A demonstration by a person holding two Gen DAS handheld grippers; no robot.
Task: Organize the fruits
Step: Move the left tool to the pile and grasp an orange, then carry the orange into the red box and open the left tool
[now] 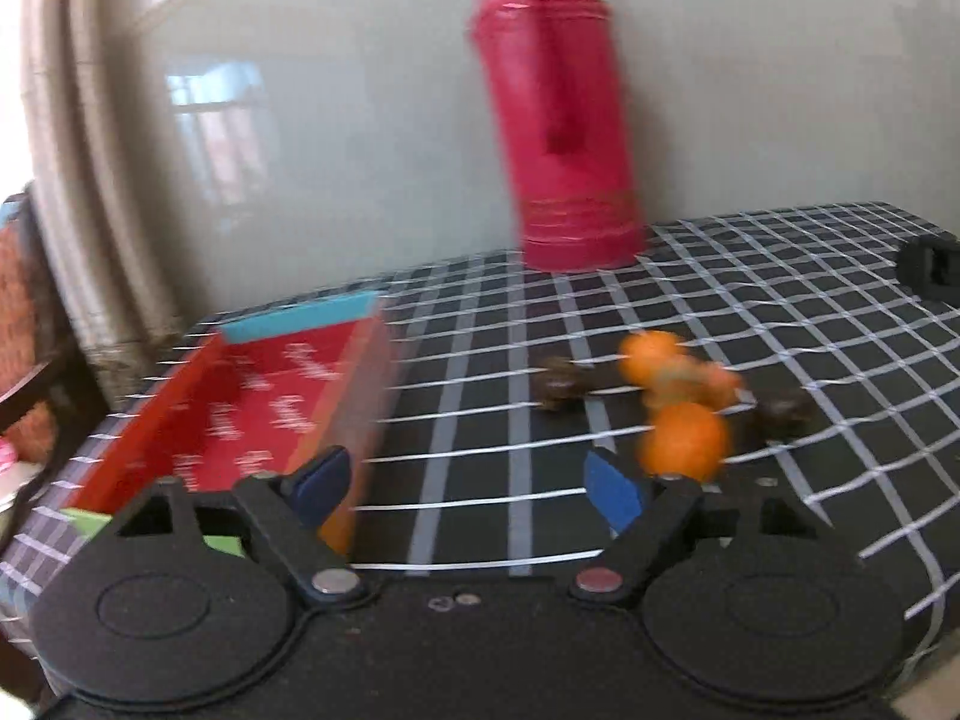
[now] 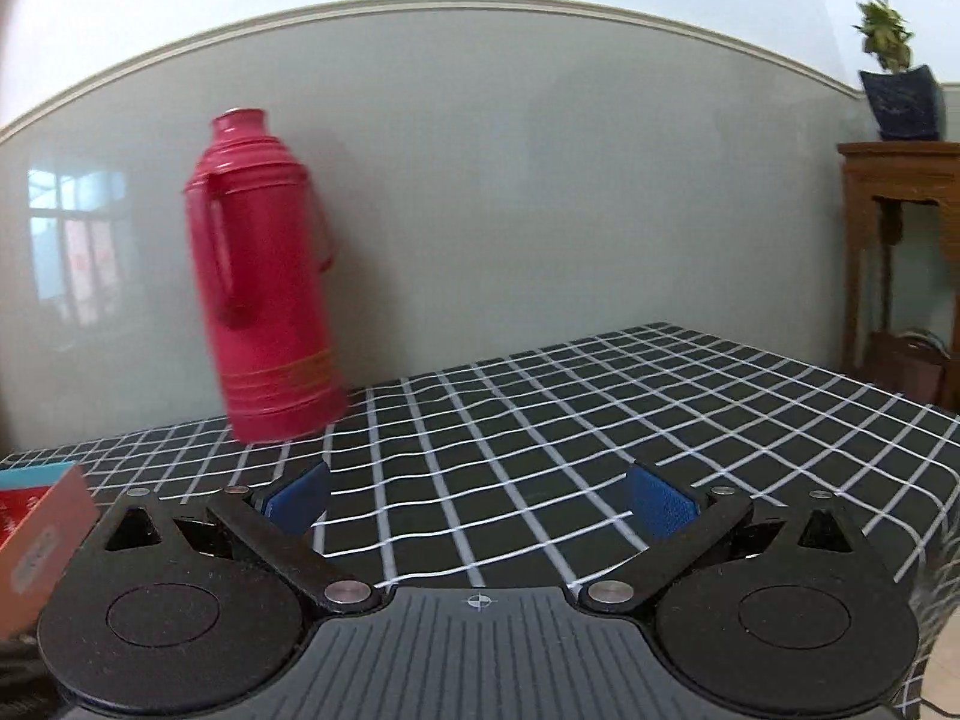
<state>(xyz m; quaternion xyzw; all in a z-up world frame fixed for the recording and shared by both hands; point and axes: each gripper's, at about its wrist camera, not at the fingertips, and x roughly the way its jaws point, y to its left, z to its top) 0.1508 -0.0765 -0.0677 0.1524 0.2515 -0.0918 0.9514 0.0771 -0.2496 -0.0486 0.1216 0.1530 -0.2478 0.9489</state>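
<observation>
In the left wrist view a blurred heap of fruit lies on the checked tablecloth [image 1: 480, 420]: an orange [image 1: 687, 438] nearest, a second orange [image 1: 651, 351] behind it, and dark brown round fruits [image 1: 561, 387] on either side. A red open box [image 1: 264, 414] stands at the left. My left gripper [image 1: 468, 489] is open with only cloth between its blue pads; the near orange sits just beyond its right fingertip [image 1: 615, 492]. My right gripper [image 2: 480, 504] is open over bare cloth, holding nothing. No fruit shows in the right wrist view.
A tall red thermos [image 1: 564, 120] stands at the back by the wall, thermos [image 2: 264, 288] left of centre in the right wrist view. A small black object [image 1: 930, 261] lies far right. The box corner [image 2: 42, 534], a wooden stand [image 2: 900, 240] and a potted plant [image 2: 894, 84] appear there.
</observation>
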